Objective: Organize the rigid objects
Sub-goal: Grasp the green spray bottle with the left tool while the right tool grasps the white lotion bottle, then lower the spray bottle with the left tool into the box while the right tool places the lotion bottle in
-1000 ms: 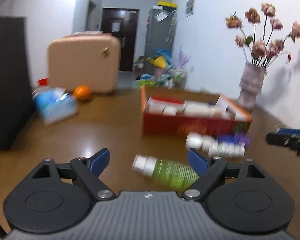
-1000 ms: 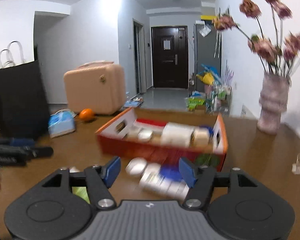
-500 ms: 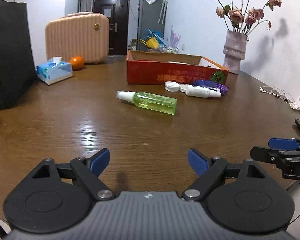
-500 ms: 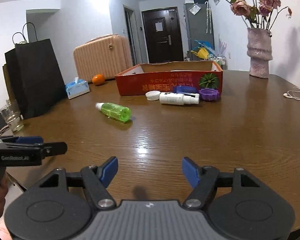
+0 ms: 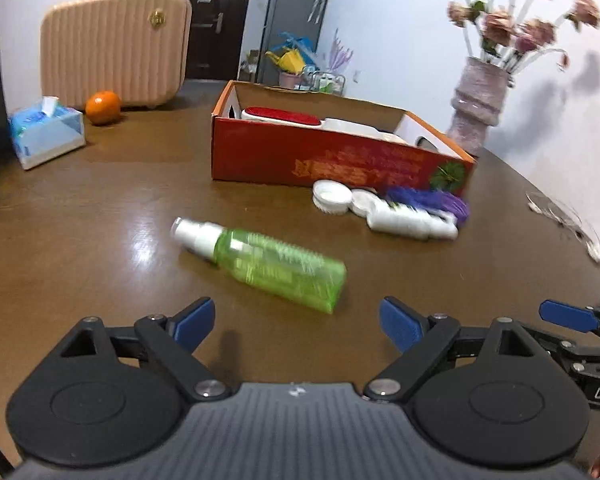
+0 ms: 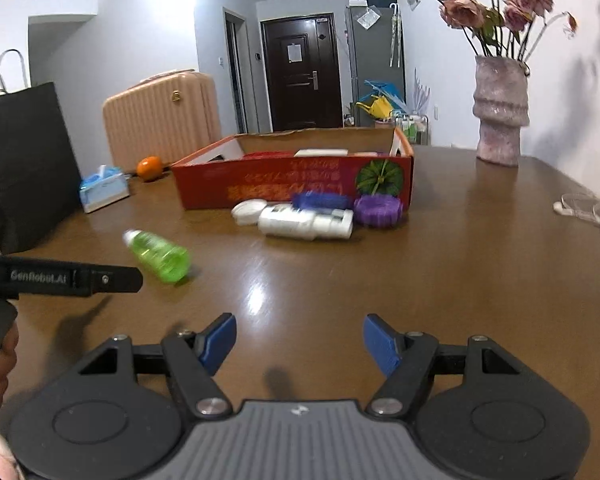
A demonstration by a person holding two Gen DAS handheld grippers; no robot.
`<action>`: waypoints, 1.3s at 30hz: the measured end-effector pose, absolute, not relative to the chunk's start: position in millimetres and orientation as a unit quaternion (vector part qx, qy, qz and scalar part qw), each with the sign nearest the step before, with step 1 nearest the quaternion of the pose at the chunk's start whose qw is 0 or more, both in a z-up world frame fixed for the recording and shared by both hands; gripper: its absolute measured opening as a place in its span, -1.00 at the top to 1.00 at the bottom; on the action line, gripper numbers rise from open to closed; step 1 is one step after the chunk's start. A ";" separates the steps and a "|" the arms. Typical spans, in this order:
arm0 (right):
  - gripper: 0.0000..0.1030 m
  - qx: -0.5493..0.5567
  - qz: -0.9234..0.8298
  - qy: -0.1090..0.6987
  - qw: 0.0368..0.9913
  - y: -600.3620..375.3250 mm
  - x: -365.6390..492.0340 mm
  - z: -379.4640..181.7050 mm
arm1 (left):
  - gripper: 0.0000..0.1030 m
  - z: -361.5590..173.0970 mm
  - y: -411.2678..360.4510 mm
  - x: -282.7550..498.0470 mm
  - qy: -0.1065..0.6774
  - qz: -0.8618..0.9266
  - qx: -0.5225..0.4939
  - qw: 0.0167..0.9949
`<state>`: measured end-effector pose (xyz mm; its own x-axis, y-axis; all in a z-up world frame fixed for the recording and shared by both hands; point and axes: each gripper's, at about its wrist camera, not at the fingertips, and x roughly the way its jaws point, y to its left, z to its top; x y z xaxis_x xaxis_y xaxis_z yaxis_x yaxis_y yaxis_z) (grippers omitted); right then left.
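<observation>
Brown wooden tabletop fills my view. My left gripper has just widened, my right gripper gapes, both empty. Beyond lies a green plastic spray bottle, then a white bottle beside the red cardboard box.

Change since the preceding frames: the left gripper now sits nearer the green spray bottle, which lies at its 12 o'clock, and its jaws have just been opening with nothing between them. The right gripper has tipped downward, revealing the red box interior.
</observation>
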<state>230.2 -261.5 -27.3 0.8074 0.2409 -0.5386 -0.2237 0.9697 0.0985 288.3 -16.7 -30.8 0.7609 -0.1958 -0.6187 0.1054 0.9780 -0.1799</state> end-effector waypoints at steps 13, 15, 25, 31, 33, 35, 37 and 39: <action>-0.35 0.040 0.152 0.316 0.936 -265.6 385.8 -31.6 | -0.39 -44.5 -12.0 372.1 0.362 -0.097 -0.105 0.921; -0.34 0.046 0.163 0.321 0.932 -262.1 396.4 -36.9 | -0.31 -44.6 -14.2 374.8 0.359 -0.104 -0.099 0.922; 0.62 0.045 0.177 0.331 0.926 -243.9 367.5 -45.1 | 0.22 -42.2 -15.3 360.2 0.350 -0.112 -0.064 0.928; 0.74 0.027 0.182 0.324 0.928 -226.9 323.8 -47.5 | 0.36 -39.9 -13.6 318.9 0.352 -0.126 -0.040 0.926; 0.75 0.019 0.182 0.318 0.930 -223.4 306.0 -45.0 | 0.37 -38.0 -14.0 304.7 0.352 -0.124 -0.024 0.927; 0.75 0.013 0.183 0.309 0.933 -224.2 287.9 -38.7 | 0.37 -34.9 -14.6 291.0 0.344 -0.121 -0.009 0.931; 0.75 0.012 0.181 0.296 0.938 -227.9 269.6 -28.8 | 0.37 -29.9 -12.7 280.8 0.329 -0.114 -0.007 0.937; 0.75 0.016 0.175 0.282 0.943 -232.5 257.7 -18.2 | 0.38 -21.3 -10.6 272.8 0.308 -0.111 -0.014 0.945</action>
